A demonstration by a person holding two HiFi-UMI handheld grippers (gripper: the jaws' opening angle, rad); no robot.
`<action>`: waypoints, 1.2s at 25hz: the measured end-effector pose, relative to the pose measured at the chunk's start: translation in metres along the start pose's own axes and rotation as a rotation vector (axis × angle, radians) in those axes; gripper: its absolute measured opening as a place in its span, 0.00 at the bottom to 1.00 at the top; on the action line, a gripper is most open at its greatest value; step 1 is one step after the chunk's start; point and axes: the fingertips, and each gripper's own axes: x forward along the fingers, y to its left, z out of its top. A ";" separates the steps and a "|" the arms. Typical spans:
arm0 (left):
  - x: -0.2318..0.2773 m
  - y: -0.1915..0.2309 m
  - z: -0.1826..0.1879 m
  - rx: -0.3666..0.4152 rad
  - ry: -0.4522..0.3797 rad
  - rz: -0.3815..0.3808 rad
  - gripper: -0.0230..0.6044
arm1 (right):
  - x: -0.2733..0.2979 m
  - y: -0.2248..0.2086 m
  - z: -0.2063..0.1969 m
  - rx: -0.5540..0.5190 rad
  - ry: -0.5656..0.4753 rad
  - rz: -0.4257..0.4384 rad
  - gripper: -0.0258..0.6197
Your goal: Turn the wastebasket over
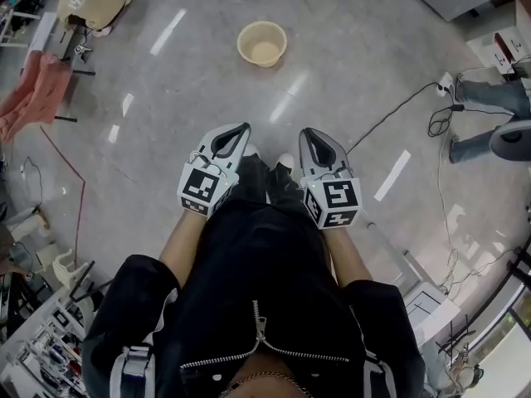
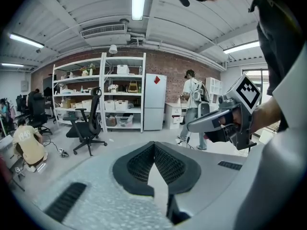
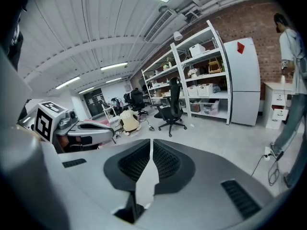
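A cream wastebasket (image 1: pixel 262 44) stands upright on the grey floor, its open mouth facing up, well ahead of both grippers. My left gripper (image 1: pixel 242 128) and right gripper (image 1: pixel 306 133) are held side by side at waist height, both shut with nothing between the jaws. In the left gripper view the left gripper (image 2: pixel 154 145) has its tips together, and the right gripper (image 2: pixel 192 126) shows at the right. In the right gripper view the right gripper (image 3: pixel 151 143) is shut too. The wastebasket shows in neither gripper view.
A black cable (image 1: pixel 390 114) runs over the floor at the right to a power strip (image 1: pixel 446 82). A person's legs (image 1: pixel 485 118) stand at the far right. Another person (image 1: pixel 93 0) crouches far left by pink cloth (image 1: pixel 33 94). An office chair (image 2: pixel 88 123) and shelves (image 2: pixel 100 97) stand ahead.
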 end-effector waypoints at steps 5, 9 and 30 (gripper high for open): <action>0.011 0.007 -0.002 -0.003 0.007 0.000 0.04 | -0.002 -0.014 -0.006 0.035 0.001 -0.027 0.06; 0.029 0.016 0.004 -0.005 -0.012 -0.008 0.04 | 0.003 -0.027 -0.007 0.047 0.010 -0.047 0.06; 0.137 0.105 0.033 -0.097 -0.024 -0.002 0.04 | 0.102 -0.089 0.068 -0.004 0.080 -0.030 0.06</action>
